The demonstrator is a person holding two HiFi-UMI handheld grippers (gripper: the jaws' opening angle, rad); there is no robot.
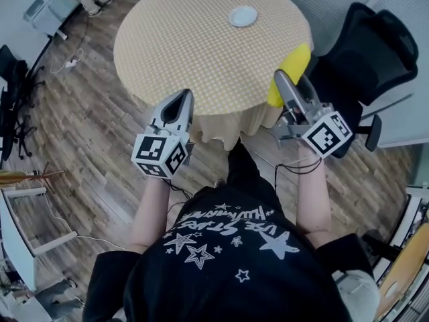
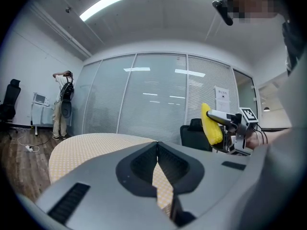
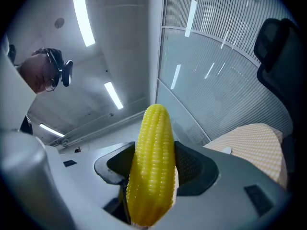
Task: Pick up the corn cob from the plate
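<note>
— Jaws of the right gripper (image 1: 280, 78): what do we record?

— We record them closed on the corn cob (image 3: 152, 169). One jaw bears on each side of the cob at about mid-length. The rounded tip stands up past the jaws and the other end reaches back below them.

— And the jaws of the left gripper (image 2: 157, 150)?

— We record them brought together, tips touching, with nothing held between them. The left gripper is carried in the air just short of the near edge of the bench (image 1: 188, 42).

— Where do we locate the cob relative to the bench?

— Off the plate and lifted. In the head view it hangs at the right-hand edge of the round bench, which wears a yellow checked cloth, between that edge and the chair. In the left gripper view it stands roughly upright, a little tilted, above bench level.

— Where do we locate the plate (image 1: 242, 16)?

— On the far part of the bench, well apart from the cob. It is small, white and round.

— What do we list beyond the bench?

— A black office chair (image 1: 365, 52) sits just beside the bench on the right. Wooden floor (image 1: 80, 133) surrounds the bench. Farther back, the left gripper view shows a glass wall (image 2: 153, 99) with blinds, and a person (image 2: 62, 104) stands near its left end.
</note>
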